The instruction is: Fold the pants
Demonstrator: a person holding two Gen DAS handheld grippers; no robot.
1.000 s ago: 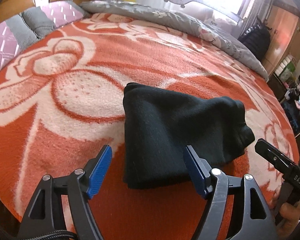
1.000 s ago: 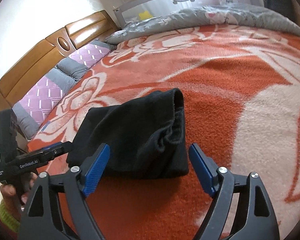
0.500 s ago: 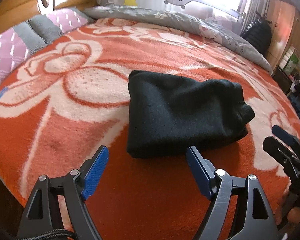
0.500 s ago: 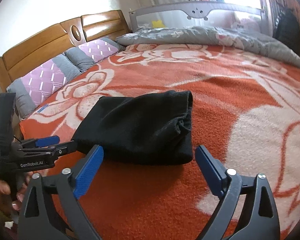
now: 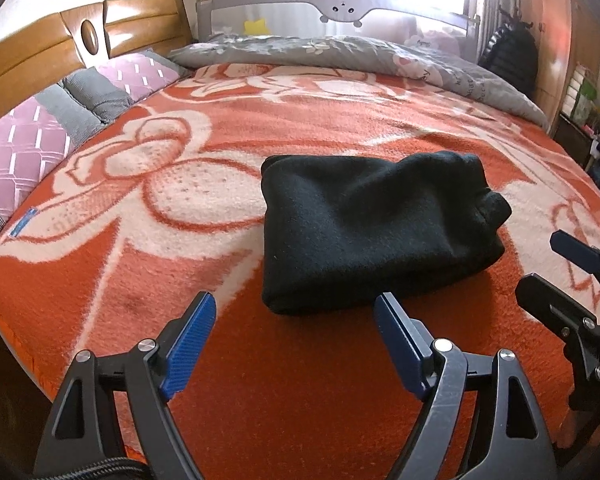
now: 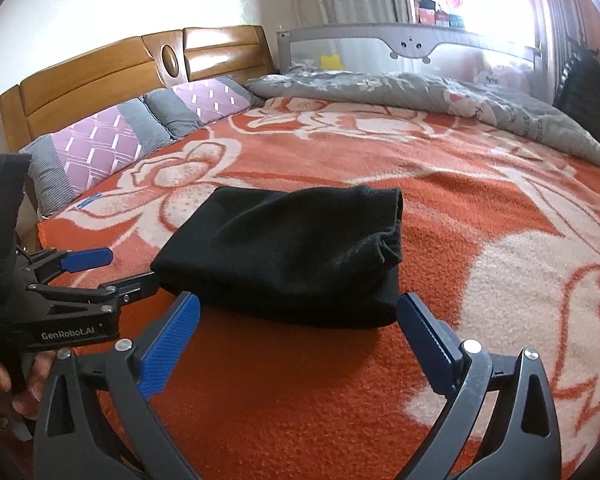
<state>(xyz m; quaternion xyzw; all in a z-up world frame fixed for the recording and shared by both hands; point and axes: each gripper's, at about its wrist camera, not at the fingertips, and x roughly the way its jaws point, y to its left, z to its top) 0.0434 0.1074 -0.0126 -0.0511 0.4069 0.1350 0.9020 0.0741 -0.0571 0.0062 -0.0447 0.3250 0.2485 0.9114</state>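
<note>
- Left wrist view: the left gripper (image 5: 294,334) sits at 6 o'clock with its blue pads spread wide and nothing between them, above bare orange blanket (image 5: 100,272).
- Black pants (image 5: 374,226), folded into a thick compact bundle, lie on the blanket at about 1 o'clock from that gripper, just beyond its fingertips and not touching them.
- Right gripper (image 5: 540,264) enters the same view at 3 o'clock, close to the bundle's right end.
- Right wrist view: the right gripper (image 6: 298,320) is at 6 o'clock, its jaws opening, with only blanket between the pads; the pants (image 6: 296,252) lie straight ahead at 12 o'clock, their near edge just past the fingertips.
- Left gripper (image 6: 112,270) shows at 9 o'clock, one black finger seeming to reach the bundle's left corner, though contact is hard to judge.
- Fingers of a hand (image 6: 4,384) grip that tool's handle at 8 o'clock.
- Pink and grey pillows (image 6: 112,140) line a wooden headboard (image 6: 100,72) at 10 o'clock; a grey quilt (image 6: 420,92) lies at 1 o'clock.
</note>
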